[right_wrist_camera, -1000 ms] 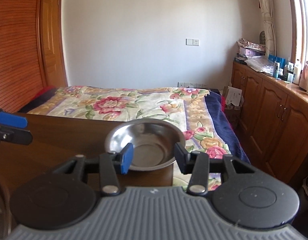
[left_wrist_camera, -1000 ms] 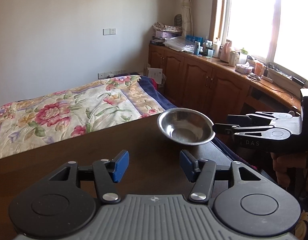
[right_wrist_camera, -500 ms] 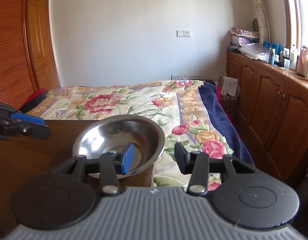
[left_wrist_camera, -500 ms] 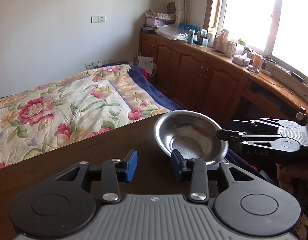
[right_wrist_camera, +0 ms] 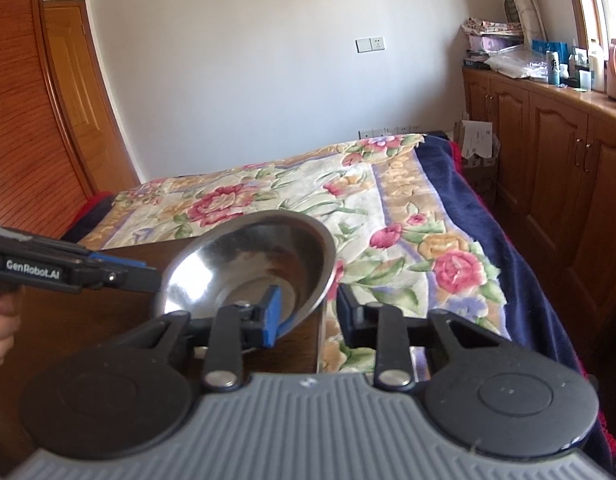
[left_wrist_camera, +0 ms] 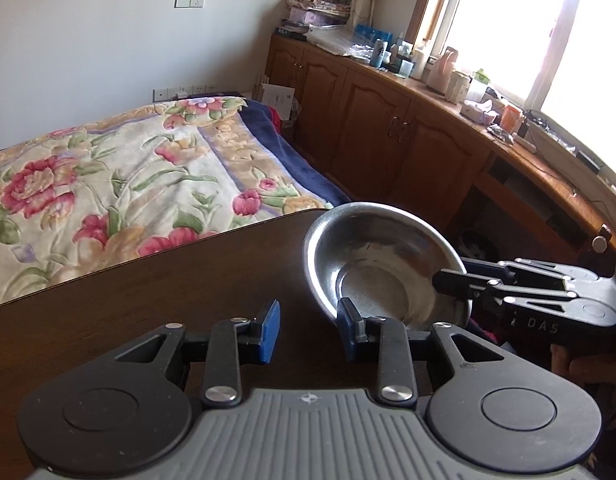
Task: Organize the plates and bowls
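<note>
Straddling the rim of the steel bowl [right_wrist_camera: 248, 268], the right gripper [right_wrist_camera: 306, 314] had its fingers wide apart: the blue-padded finger sat inside the bowl, the other outside past the rim, not yet closed. Bowl looked tipped, at the table [left_wrist_camera: 148, 292] corner nearest the bed [left_wrist_camera: 108, 184]. Left gripper [left_wrist_camera: 308, 330] sat just beside the bowl on the opposite side, fingers also spread, holding nothing; one finger was close to the rim, contact unclear. To do it well, IMO: seat the rim deep btwn the pads, squeeze square, lift level so thin slick metal doesn't pivot out. Obstacles: table edge right under the bowl, so a slip could drop it toward the bed; the two grippers crowded each other. Cabinets [left_wrist_camera: 387, 128] w/ clutter stood well away from the bowl.
</note>
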`<state>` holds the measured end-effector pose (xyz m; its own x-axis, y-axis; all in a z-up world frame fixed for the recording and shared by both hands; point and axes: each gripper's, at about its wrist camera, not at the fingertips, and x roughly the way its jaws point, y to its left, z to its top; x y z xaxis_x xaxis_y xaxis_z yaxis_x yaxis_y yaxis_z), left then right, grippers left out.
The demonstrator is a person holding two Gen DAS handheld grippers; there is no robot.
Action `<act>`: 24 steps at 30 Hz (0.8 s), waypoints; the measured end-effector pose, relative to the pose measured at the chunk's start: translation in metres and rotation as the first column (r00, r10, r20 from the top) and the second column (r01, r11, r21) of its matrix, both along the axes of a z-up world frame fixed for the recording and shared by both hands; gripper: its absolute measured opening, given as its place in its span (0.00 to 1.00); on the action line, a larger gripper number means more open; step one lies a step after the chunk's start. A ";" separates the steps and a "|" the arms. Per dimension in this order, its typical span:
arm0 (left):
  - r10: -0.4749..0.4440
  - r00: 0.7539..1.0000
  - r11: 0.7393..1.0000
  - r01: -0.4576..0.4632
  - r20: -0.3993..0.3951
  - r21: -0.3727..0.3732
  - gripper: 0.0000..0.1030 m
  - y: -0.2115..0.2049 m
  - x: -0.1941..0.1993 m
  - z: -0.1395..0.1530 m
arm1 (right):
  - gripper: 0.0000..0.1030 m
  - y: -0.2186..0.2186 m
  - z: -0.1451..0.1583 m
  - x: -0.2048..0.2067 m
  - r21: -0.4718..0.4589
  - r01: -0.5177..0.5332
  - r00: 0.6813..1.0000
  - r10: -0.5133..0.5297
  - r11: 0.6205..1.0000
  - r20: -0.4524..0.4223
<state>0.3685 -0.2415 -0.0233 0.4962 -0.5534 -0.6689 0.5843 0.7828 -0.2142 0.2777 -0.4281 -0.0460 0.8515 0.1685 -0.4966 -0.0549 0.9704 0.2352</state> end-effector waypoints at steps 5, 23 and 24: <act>-0.010 1.000 1.000 0.010 -0.013 0.000 0.33 -0.007 0.004 0.000 | 0.25 0.003 0.000 0.002 0.003 -0.007 1.000 0.007 1.000 -0.006; -0.019 1.000 1.000 0.019 0.008 -0.007 0.11 -0.005 -0.016 0.013 | 0.15 0.004 0.004 -0.007 0.037 0.023 1.000 -0.023 0.999 0.000; -0.021 1.000 1.000 0.021 0.015 -0.009 0.11 -0.005 -0.018 0.017 | 0.15 0.004 0.007 -0.009 0.039 0.027 1.000 -0.027 0.999 0.006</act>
<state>0.3501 -0.2463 -0.0066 0.4944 -0.5700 -0.6563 0.6035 0.7685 -0.2128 0.2685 -0.4241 -0.0390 0.8594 0.1639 -0.4843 -0.0302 0.9618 0.2720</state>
